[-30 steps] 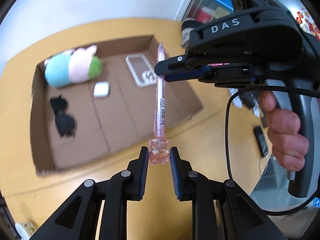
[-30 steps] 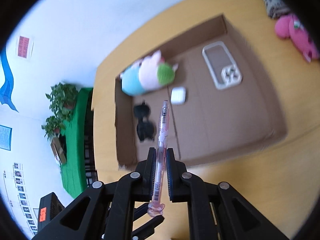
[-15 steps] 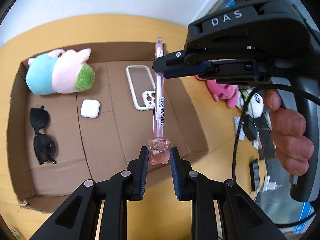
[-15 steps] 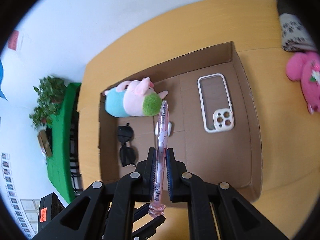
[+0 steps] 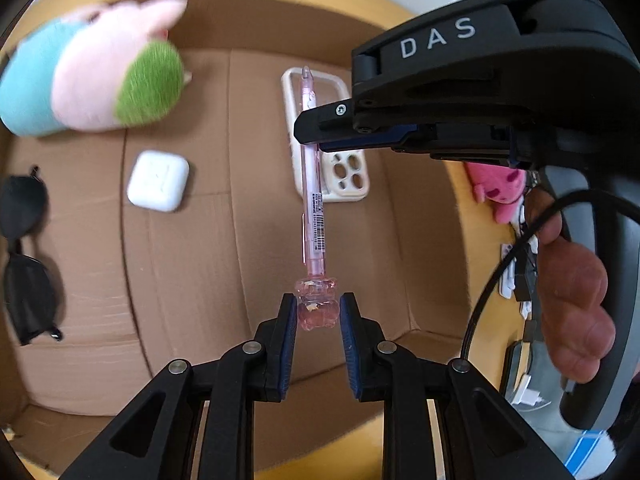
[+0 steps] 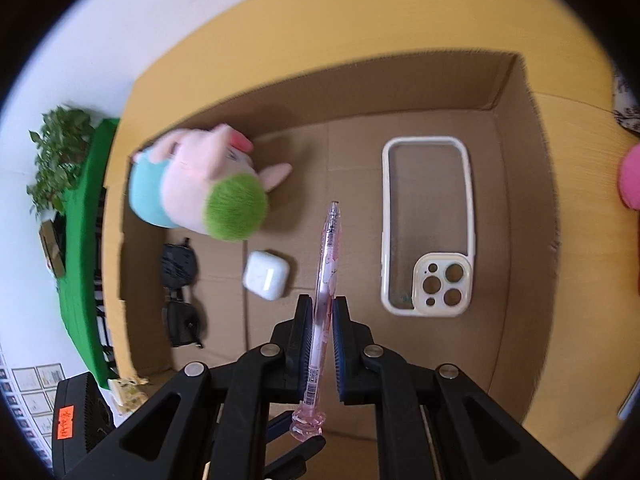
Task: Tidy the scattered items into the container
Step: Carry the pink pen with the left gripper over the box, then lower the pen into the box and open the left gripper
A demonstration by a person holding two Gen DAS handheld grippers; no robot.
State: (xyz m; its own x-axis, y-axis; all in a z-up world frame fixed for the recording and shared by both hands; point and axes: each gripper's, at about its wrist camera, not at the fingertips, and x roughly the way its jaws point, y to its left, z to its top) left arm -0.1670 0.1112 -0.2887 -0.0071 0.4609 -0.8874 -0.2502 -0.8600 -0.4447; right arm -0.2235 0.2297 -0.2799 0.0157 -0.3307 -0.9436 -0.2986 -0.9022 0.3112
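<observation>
Pink pen (image 5: 311,184) held above cardboard box (image 6: 516,92): left tongs (image 5: 318,314) clamped on bear-shaped cap, right tongs (image 6: 322,322) clamped mid-barrel. Advise lowering onto bare floor between earbud case (image 6: 266,275) and phone case (image 6: 428,224); release both together, low.

a yellow wooden table (image 6: 360,32) stands against a plain white wall (image 6: 160,20); leafy potted plants (image 6: 56,156) beside a green surface (image 6: 80,240); framed pictures (image 6: 28,392) lower left
</observation>
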